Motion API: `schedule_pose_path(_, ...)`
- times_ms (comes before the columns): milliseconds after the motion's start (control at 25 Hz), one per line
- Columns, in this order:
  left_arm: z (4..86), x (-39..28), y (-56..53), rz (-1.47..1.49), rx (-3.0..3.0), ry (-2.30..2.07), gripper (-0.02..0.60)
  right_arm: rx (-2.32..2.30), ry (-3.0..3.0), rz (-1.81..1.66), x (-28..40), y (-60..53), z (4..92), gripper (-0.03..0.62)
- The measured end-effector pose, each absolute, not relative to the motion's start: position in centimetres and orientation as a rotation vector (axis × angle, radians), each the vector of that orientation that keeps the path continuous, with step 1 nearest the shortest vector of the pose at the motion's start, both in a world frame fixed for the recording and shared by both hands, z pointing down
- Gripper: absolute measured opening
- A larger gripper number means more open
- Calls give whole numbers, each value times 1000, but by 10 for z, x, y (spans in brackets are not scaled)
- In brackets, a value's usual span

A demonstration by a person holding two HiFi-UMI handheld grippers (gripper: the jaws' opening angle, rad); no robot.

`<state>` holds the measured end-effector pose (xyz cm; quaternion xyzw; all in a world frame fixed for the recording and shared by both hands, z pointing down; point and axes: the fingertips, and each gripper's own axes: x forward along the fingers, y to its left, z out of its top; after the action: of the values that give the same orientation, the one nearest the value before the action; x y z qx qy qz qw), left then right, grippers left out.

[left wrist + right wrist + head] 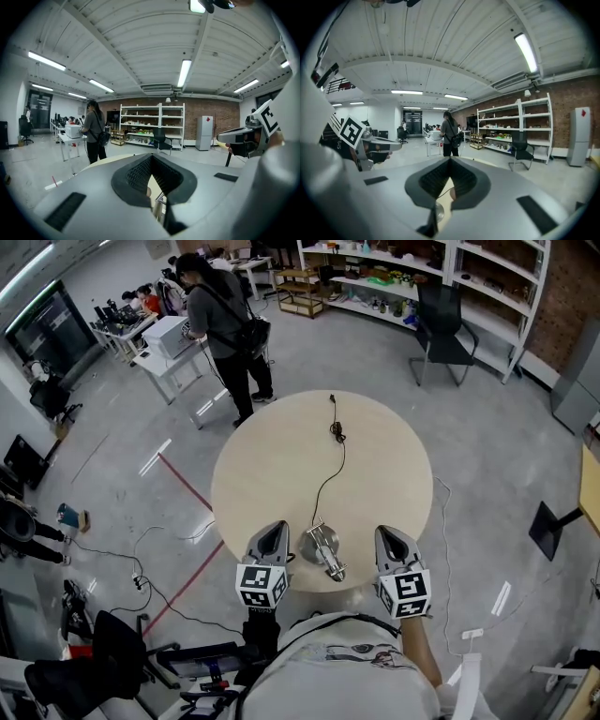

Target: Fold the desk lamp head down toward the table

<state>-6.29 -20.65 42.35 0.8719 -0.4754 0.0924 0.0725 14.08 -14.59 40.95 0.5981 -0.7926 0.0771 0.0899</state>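
Note:
The metal desk lamp lies folded low on the round beige table, near its front edge. Its black cord runs away across the top to a plug. My left gripper hangs shut just left of the lamp and holds nothing. My right gripper hangs shut just right of it, also with nothing in it. In the left gripper view the jaws meet at the tip, and a bit of the lamp shows below them. The right gripper view shows closed jaws above the lamp's round base.
A person stands beyond the table's far left side by a white desk. A black chair and white shelves stand at the back. A red line and loose cables lie on the floor at the left.

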Motion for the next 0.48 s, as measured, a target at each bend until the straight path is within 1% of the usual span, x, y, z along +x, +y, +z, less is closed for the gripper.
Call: schedule_pose_path(480,411,-54,-201,255,2661,-1411,2,1810,-2398,137,140,-146,386,5)
